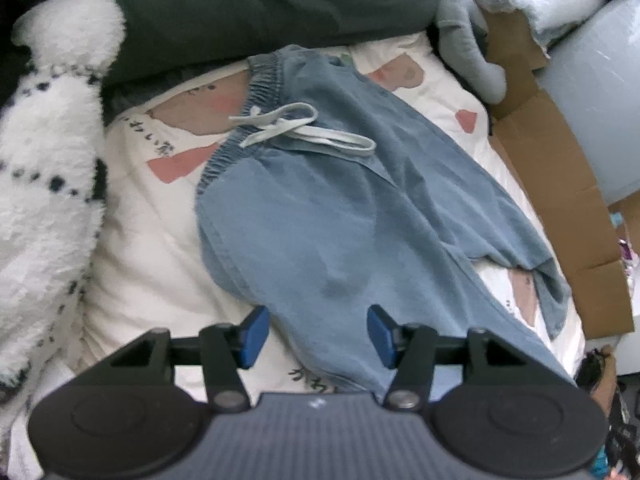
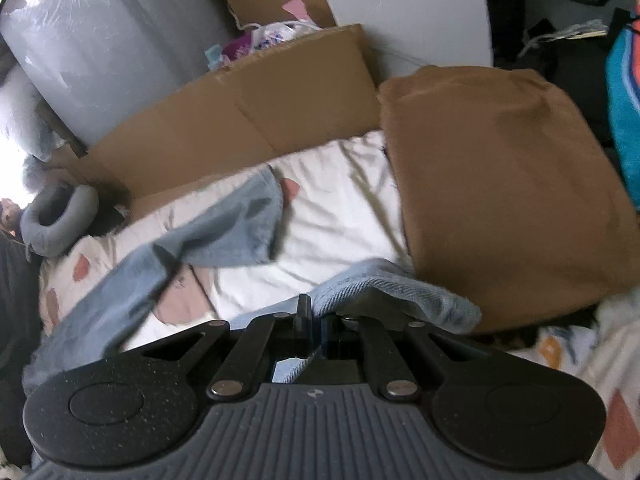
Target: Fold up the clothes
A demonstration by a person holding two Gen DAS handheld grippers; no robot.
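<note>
From the left wrist we see our left gripper (image 1: pixel 318 336), jaws apart, hovering over faded blue drawstring trousers (image 1: pixel 320 208) spread on the white printed bedsheet (image 1: pixel 152 256) (waistband toward 11 o'clock). From the right wrist, our right gripper (image 2: pixel 314 318) is clamped on a trouser hem; a brown folded cloth (image 2: pixel 504 192) lies at 2 o'clock.

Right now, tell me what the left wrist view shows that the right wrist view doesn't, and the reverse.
Only the left wrist view shows the open left gripper above the blue pants, their elastic waistband and white drawstring, and a fluffy white garment. Only the right wrist view shows the right gripper shut on a pant-leg hem, and a folded brown garment. Both show the pants, the printed white bedsheet and the cardboard.
</note>
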